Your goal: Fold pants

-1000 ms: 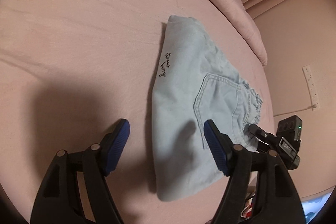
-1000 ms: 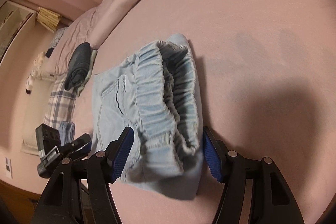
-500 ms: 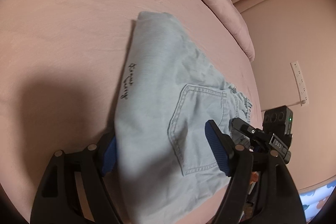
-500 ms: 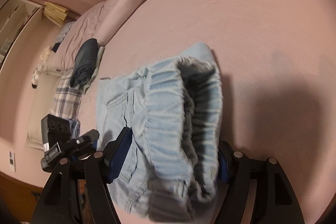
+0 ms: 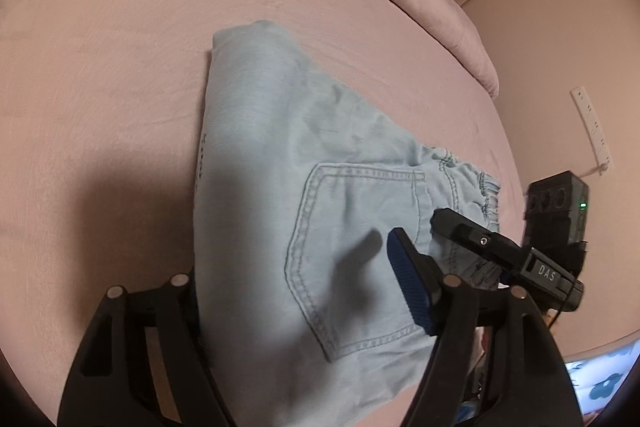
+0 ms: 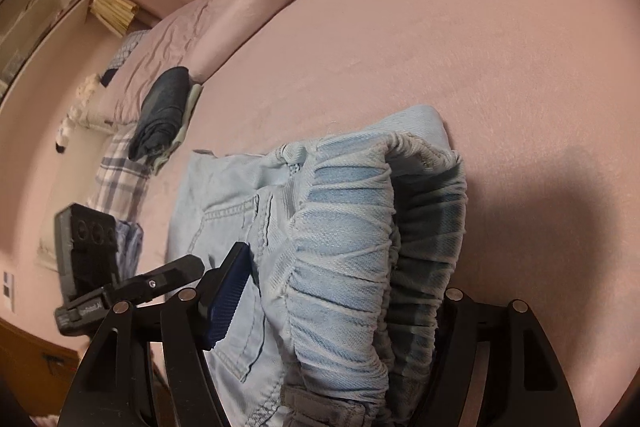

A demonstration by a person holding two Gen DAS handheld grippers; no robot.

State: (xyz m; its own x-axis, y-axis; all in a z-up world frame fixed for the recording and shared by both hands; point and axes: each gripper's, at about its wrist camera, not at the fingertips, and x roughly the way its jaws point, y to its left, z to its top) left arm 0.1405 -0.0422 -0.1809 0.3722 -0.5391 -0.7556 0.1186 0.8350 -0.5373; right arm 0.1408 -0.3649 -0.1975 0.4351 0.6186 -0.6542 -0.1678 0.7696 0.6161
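- The pants (image 5: 320, 219) are light blue denim with an elastic waistband (image 6: 352, 247), already folded into a compact wad on the pink bed (image 5: 120, 67). So the folding itself looks mostly done to me.
- The left gripper (image 5: 296, 291) straddles the pocket end of the pants. Its jaws have just been closing with the cloth between them. One pad is hidden behind the fabric, so I can't tell if it's actually pinching yet.
- The right gripper (image 6: 340, 311) straddles the waistband end. One blue pad sits against the pocket side and the other is tucked behind the gathered elastic. Same deal, can't say whether it's clamped.
- What's left, my guess: squeeze both ends and carry the bundle off, maybe to the dark folded clothes (image 6: 162, 111) lying well beyond the pants by the duvet edge.
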